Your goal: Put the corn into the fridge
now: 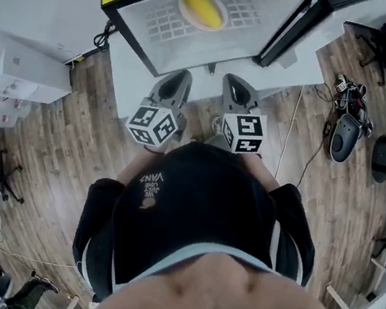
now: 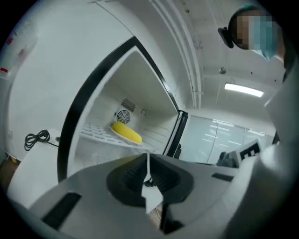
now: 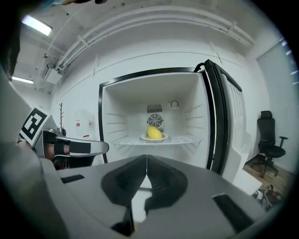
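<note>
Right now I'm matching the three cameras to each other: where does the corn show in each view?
Head view: corn at top centre, inside the open fridge.
Left gripper view: corn a little left of centre.
Right gripper view: corn near the centre.
Shared landmark: the white wire shelf beneath it, seen in all three views.

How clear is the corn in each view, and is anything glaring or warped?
Head view: corn crisp, fridge shelf bright but not washed out, floorboards bent by the wide lens. Left gripper view: corn small but sharp, ceiling light glares, close foreground soft. Right gripper view: corn centred, evenly lit, dark corners.
</note>
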`<state>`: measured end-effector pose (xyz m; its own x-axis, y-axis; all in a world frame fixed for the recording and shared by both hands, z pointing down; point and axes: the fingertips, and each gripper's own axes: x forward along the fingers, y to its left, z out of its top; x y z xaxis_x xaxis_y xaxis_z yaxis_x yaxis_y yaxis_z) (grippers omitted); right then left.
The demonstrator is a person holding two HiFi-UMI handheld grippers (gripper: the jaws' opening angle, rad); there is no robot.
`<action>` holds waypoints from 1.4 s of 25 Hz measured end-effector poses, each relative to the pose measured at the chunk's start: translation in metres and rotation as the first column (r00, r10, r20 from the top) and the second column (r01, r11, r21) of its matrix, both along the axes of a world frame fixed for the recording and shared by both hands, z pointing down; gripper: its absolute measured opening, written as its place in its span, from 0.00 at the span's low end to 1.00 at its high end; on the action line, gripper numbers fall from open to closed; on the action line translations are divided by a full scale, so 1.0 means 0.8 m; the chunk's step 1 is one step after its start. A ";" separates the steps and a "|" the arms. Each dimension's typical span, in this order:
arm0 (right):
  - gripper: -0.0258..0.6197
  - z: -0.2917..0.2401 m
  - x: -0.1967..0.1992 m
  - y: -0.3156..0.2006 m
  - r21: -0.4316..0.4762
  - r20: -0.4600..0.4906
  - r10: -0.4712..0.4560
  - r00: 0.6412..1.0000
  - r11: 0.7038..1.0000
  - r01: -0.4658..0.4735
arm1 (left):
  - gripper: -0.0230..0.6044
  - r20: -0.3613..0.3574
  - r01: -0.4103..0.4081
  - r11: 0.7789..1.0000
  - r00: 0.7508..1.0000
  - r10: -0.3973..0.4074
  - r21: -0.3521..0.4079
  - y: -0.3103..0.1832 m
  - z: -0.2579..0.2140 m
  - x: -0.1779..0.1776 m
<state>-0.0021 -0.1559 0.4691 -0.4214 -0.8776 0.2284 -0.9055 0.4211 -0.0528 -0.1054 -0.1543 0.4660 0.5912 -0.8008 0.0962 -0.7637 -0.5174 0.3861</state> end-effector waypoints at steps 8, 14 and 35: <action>0.06 0.002 -0.004 -0.001 0.001 -0.018 0.000 1.000 1.000 0.000 | 0.08 -0.006 -0.001 1.000 1.000 0.001 0.000 -0.001 0.002 -0.002; 0.06 0.003 -0.004 -0.002 0.001 -0.034 0.003 0.999 1.000 -0.003 | 0.08 -0.007 -0.005 1.000 1.000 0.005 -0.002 -0.004 0.003 0.000; 0.06 0.004 -0.007 -0.010 -0.007 -0.042 0.001 0.999 1.000 -0.001 | 0.08 -0.005 -0.014 1.000 1.000 0.014 -0.003 -0.011 0.002 -0.003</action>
<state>-0.0076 -0.1642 0.4721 -0.4105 -0.8762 0.2524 -0.9073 0.4201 -0.0174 -0.1074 -0.1631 0.4680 0.6026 -0.7923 0.0957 -0.7547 -0.5268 0.3911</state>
